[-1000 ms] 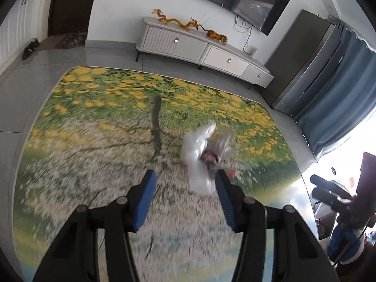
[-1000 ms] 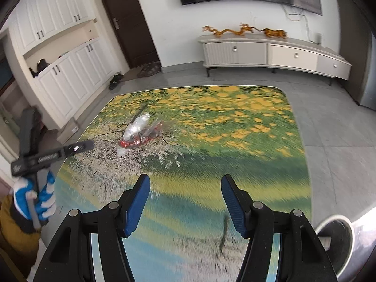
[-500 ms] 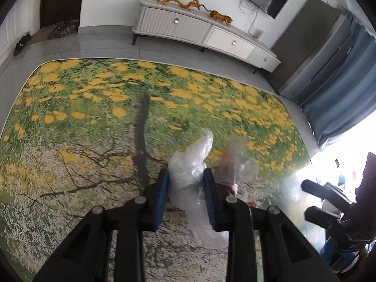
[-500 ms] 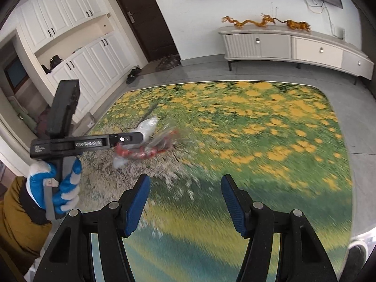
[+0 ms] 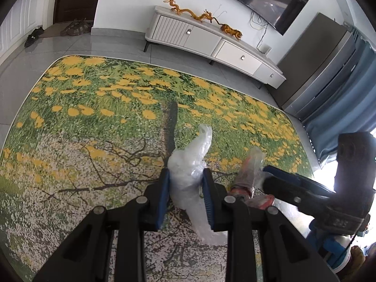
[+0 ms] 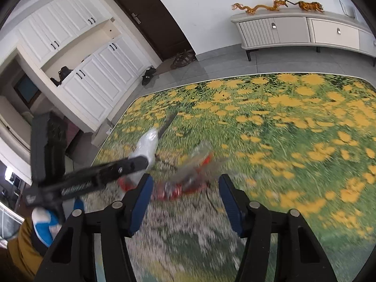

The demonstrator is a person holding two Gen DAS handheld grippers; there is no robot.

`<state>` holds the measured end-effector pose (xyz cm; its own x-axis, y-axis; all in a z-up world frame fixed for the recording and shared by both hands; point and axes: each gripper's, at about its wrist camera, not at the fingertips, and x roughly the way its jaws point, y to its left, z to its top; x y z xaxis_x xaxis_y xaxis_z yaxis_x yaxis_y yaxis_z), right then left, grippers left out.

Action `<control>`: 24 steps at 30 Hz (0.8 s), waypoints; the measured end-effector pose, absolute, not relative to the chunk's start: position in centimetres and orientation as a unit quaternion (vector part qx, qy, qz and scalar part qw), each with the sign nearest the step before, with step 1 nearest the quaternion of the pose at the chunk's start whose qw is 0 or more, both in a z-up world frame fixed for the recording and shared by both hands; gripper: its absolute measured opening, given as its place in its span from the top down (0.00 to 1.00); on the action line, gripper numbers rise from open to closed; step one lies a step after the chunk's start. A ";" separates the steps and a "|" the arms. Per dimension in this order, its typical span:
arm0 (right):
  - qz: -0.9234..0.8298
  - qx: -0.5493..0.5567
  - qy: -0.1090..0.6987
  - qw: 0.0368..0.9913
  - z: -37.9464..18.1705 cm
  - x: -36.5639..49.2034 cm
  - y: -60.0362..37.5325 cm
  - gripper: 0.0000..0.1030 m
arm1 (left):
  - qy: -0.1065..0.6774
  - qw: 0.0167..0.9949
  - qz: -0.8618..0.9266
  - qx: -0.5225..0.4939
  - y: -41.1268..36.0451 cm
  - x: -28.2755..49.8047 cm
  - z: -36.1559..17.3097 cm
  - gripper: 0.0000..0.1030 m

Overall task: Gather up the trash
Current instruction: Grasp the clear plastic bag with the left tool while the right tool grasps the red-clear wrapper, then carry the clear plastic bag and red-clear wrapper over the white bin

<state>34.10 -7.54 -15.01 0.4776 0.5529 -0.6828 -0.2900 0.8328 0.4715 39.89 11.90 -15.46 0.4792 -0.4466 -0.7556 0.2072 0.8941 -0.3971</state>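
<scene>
A: Progress? Clear plastic wrap point(image 5: 188, 178) on the rug point(image 5: 94, 117) is clamped by the left gripper point(image 5: 185, 188), not lifted.
B: Red wrapper point(image 6: 188, 176) lies ungrasped; right gripper point(image 6: 185, 197) jaws were just closing around it, apart.

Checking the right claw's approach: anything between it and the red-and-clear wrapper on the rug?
Nothing visible. The red-and-clear wrapper lies on the rug just ahead of the open right claw. The left claw, shut on the clear plastic bag, sits alongside, not in the path.
</scene>
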 end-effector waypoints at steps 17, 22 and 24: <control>0.243 0.086 0.450 0.855 -14.7 32.0 -4.8 0.95 | 0.467 0.853 -0.167 -0.163 16.2 34.8 -15.0 0.75; 0.248 0.077 0.435 0.862 -13.0 29.5 -4.8 0.95 | 0.455 0.856 -0.167 -0.178 17.1 32.0 -13.8 0.75; 0.247 0.073 0.429 0.866 -12.1 28.4 -5.0 0.95 | 0.449 0.859 -0.168 -0.179 17.1 30.8 -13.1 0.75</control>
